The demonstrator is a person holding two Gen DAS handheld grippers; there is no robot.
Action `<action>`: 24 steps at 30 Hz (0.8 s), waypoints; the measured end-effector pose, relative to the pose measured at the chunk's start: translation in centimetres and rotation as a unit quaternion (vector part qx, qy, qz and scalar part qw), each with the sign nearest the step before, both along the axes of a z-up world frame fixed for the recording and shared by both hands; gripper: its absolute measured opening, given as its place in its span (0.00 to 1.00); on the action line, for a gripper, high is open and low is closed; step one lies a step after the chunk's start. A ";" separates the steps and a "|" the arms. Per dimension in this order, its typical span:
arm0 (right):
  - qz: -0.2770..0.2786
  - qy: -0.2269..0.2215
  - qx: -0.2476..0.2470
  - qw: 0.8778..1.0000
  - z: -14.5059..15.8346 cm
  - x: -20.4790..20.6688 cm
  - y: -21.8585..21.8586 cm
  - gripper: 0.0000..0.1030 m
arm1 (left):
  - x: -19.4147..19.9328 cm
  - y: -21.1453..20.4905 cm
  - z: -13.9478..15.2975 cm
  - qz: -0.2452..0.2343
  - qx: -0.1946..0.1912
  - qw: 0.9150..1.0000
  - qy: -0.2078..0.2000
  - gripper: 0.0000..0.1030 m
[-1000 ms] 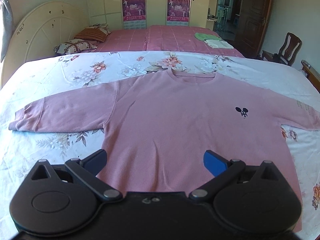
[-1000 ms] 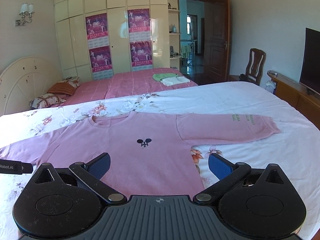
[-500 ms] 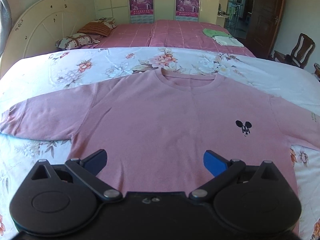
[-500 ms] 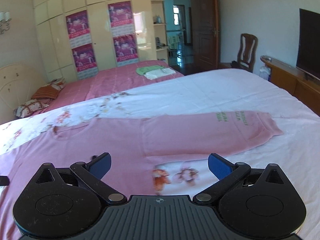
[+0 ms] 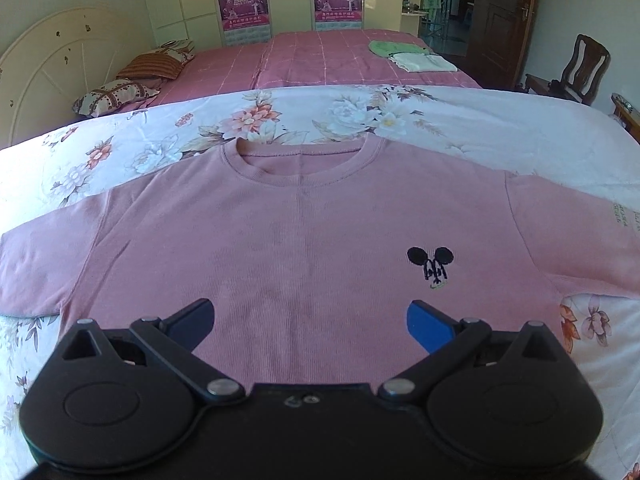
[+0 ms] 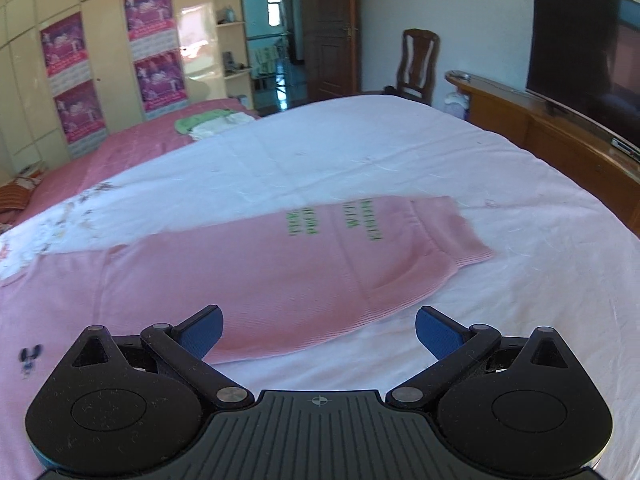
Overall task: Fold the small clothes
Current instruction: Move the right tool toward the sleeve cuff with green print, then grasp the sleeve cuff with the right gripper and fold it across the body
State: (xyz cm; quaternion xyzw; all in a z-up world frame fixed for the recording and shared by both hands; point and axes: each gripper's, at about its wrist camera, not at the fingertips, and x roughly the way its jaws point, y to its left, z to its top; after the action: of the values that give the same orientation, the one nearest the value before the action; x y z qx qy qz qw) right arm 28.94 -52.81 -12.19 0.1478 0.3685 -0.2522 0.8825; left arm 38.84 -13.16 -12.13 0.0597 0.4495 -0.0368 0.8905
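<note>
Left wrist view shows me the pink sweater lying flat on the flowery sheet of the big bed, face up, with its round neck toward the far edge of the bed and its body toward the near edge. My left gripper hangs over the lower middle of the sweater with its blue fingers spread wide — nothing is between them. A little black mouse picture sits on the chest, just past the right-side finger. Right wrist view looks along the sweater's sleeve, which lies straight out toward the side edge of the bed, with green letters near the cuff. My right gripper is over the near edge of that sleeve, and its jaws are closing — but they grip nothing yet, and I cannot tell if the tips touch the cloth. Past the sheet's far edge, on the pink bedspread, lie a green and a white folded cloth and two pillows.
</note>
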 end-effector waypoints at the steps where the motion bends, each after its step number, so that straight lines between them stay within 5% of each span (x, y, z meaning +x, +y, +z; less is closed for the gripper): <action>1: -0.011 0.004 0.007 1.000 -0.3 0.0 -0.9 0.70 | 0.1 -0.2 -0.1 0.001 0.004 1.000 0.000 1.00; 16: -0.091 0.010 0.065 0.994 -4.1 0.7 -8.4 0.70 | 1.3 -0.6 -1.3 0.015 0.037 0.999 0.007 0.98; 17: -0.093 0.008 0.067 0.993 -4.2 0.6 -8.5 0.65 | 1.3 -0.6 -1.4 0.015 0.039 0.999 0.008 0.98; 19: -0.094 0.002 0.084 0.992 -4.5 0.5 -9.0 0.22 | 1.4 -0.5 -1.4 0.015 0.039 0.999 0.009 0.98; 23: -0.104 -0.010 0.093 0.990 -4.5 0.4 -9.5 0.19 | 1.3 -0.2 -1.4 0.017 0.039 0.999 0.008 0.98; 24: -0.103 -0.015 0.091 0.990 -4.4 0.4 -9.6 0.12 | 1.3 -0.2 -1.4 0.017 0.039 0.999 0.007 0.98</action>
State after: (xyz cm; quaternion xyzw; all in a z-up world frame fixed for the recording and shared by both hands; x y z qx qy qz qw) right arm 29.30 -62.42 -16.57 0.2682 0.3599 -0.3048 0.8400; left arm 40.16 -13.35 -13.52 0.0863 0.4579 -0.0041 0.8848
